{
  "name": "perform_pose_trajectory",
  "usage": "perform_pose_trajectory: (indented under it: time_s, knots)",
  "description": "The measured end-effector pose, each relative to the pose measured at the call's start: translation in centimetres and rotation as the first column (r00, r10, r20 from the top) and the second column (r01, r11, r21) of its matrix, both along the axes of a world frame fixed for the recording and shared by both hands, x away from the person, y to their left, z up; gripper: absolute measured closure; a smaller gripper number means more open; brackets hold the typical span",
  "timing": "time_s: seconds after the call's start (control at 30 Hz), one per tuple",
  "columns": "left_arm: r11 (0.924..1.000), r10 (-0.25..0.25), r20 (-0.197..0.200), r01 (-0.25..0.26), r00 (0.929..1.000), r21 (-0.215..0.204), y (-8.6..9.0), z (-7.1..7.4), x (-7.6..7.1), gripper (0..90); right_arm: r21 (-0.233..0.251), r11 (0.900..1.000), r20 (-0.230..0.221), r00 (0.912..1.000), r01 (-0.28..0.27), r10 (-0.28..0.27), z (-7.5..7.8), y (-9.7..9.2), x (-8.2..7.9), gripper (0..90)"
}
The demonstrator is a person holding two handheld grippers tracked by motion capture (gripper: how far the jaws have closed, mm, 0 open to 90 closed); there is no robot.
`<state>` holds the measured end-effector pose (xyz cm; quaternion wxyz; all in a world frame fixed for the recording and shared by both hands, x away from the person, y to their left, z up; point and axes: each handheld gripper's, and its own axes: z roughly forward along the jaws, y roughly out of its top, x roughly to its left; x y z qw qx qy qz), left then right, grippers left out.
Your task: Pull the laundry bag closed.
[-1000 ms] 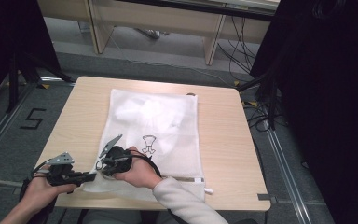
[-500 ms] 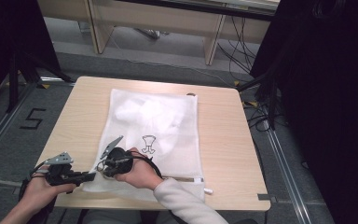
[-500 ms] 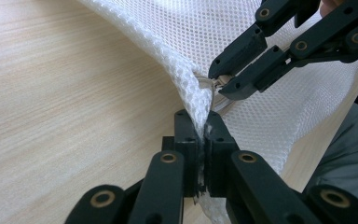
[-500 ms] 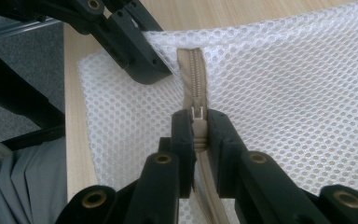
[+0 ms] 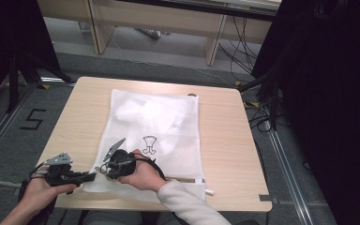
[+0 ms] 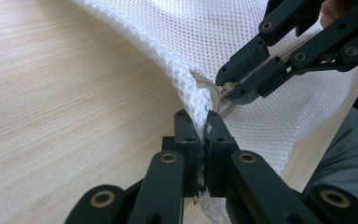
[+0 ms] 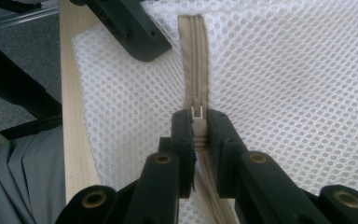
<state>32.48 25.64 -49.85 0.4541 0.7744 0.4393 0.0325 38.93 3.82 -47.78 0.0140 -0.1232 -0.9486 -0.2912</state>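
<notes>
White mesh bag (image 5: 168,126) flat across wooden table (image 5: 220,131).

You sit at a light wooden table (image 5: 225,136) on grey floor (image 5: 23,140). Number 5 marking (image 5: 33,119) left. Wooden desk legs (image 5: 213,44) far. Black curtains (image 5: 328,93) right; cables (image 5: 236,51) trailing.

Black fingers (image 6: 186,140) (brass rivets), white sleeve (image 5: 187,206)

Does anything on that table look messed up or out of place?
Nothing is spilled or damaged. The white mesh laundry bag lies flat, except its near-left corner, pinched up by the left gripper while the right gripper grips the zipper pull.
</notes>
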Motion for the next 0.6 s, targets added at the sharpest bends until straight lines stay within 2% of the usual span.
perform_pose_trajectory:
  time_s: [0.07,0.13,0.17,0.23,0.27,0.3,0.33,0.43,0.53,0.6]
  knots:
    - [1.0,0.0,0.002,0.0,1.0,-0.001,0.0,0.0,0.0,85.6,-0.026,0.9993,-0.022,0.9993,0.028,-0.028,0.1,-0.1,-0.2,82.3]
    - [1.0,0.001,0.003,-0.001,1.0,-0.002,0.1,0.1,0.0,85.6,-0.007,0.9999,-0.021,0.9997,0.01,-0.01,-0.1,-0.2,-0.2,82.2]
    - [1.0,-0.003,0.002,0.003,1.0,-0.001,0.1,0.1,0.0,85.6,-0.006,0.9999,-0.011,0.9999,0.009,-0.009,-0.1,-0.3,-0.1,82.2]
    - [1.0,-0.008,0.001,0.008,1.0,0.003,0.1,0.0,0.0,85.6,-0.003,0.9999,-0.02,0.9997,0.013,-0.013,0.0,-0.5,-0.2,82.2]
    - [1.0,-0.008,0.002,0.008,1.0,0.003,0.1,0.0,0.0,85.6,-0.006,0.9998,-0.002,0.9998,0.019,-0.019,0.0,-0.6,-0.2,82.2]
    - [1.0,-0.008,0.004,0.008,1.0,0.003,0.1,0.0,0.0,85.6,0.001,0.9998,-0.014,0.9997,0.018,-0.018,0.1,-0.6,-0.4,82.2]
    - [0.9999,-0.013,0.003,0.013,0.9999,0.004,0.1,0.0,0.0,85.6,0.009,0.9999,-0.003,1.0,0.009,-0.009,0.1,-0.7,-0.3,82.3]
    - [1.0,-0.005,0.011,0.005,0.9999,0.009,0.1,0.1,0.0,85.6,0.013,0.9999,0.003,1.0,0.006,-0.006,0.2,-0.8,-0.3,82.3]
    - [0.9999,-0.015,0.001,0.015,0.9999,0.008,0.1,0.0,0.0,85.6,-0.012,0.9996,-0.022,0.9994,0.027,-0.028,0.1,-1.2,-0.5,82.3]
    - [0.9998,-0.015,0.008,0.015,0.9999,0.011,0.0,0.0,0.0,85.6,-0.004,0.9999,-0.004,0.9999,0.011,-0.011,0.0,-1.5,-0.2,82.3]
